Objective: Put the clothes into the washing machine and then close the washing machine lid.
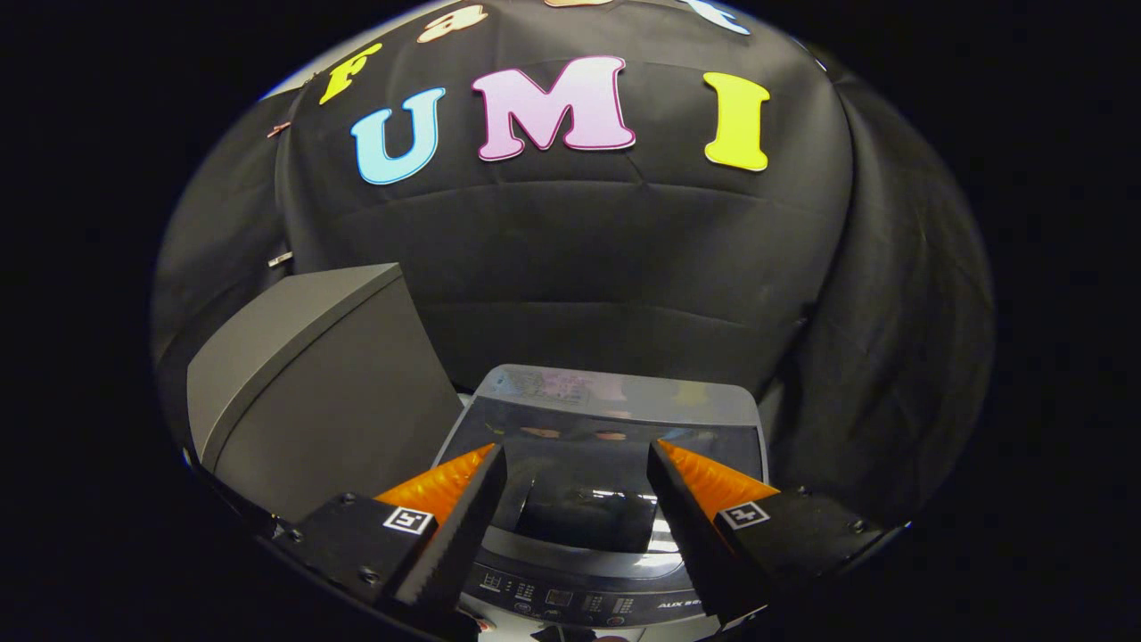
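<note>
Gripper view
Gripper [578, 459]: its two fingers reach up from the bottom of the picture, spread wide apart, with nothing held between them.
Fingers [450, 526]: black with orange sides, and each has a small square tag near its base.
Washing machine [606, 401]: sits in the lower middle of the picture, just ahead of the fingers and below them.
Lid [584, 464]: dark and shiny, and it seems to lie flat on top of the machine, seen in the gap between the fingers.
Control panel [579, 602]: a strip with small buttons along the machine's near edge, at the bottom.
Grey box [330, 383]: stands at the lower left, right beside the machine.
Black cloth wall [624, 267]: hangs behind everything, across the upper half.
</note>
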`<state>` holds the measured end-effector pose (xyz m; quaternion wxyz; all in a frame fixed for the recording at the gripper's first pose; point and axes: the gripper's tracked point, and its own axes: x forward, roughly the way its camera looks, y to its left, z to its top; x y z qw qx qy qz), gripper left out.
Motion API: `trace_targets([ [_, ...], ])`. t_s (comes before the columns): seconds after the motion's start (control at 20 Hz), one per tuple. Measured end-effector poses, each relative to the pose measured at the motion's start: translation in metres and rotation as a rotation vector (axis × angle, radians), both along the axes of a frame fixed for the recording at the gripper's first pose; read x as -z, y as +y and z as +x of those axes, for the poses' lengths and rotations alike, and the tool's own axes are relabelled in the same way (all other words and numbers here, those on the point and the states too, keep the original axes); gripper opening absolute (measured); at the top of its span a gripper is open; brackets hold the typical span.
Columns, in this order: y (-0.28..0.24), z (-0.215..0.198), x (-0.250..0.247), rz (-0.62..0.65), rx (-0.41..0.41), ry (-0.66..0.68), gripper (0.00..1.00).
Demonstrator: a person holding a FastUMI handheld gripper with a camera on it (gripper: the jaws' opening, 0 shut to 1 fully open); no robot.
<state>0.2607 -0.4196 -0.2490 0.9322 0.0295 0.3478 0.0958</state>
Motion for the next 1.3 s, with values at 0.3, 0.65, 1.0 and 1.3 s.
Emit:
trace_targets([
  [0.3, 0.011, 0.015, -0.036, 0.038, 0.018, -0.111, 1.00],
  [0.65, 0.025, 0.036, -0.104, 0.054, 0.055, -0.254, 1.00],
  [1.0, 0.061, 0.012, -0.218, 0.078, 0.125, -0.508, 1.00],
  [1.3, 0.091, -0.043, -0.249, 0.067, 0.146, -0.579, 1.00],
])
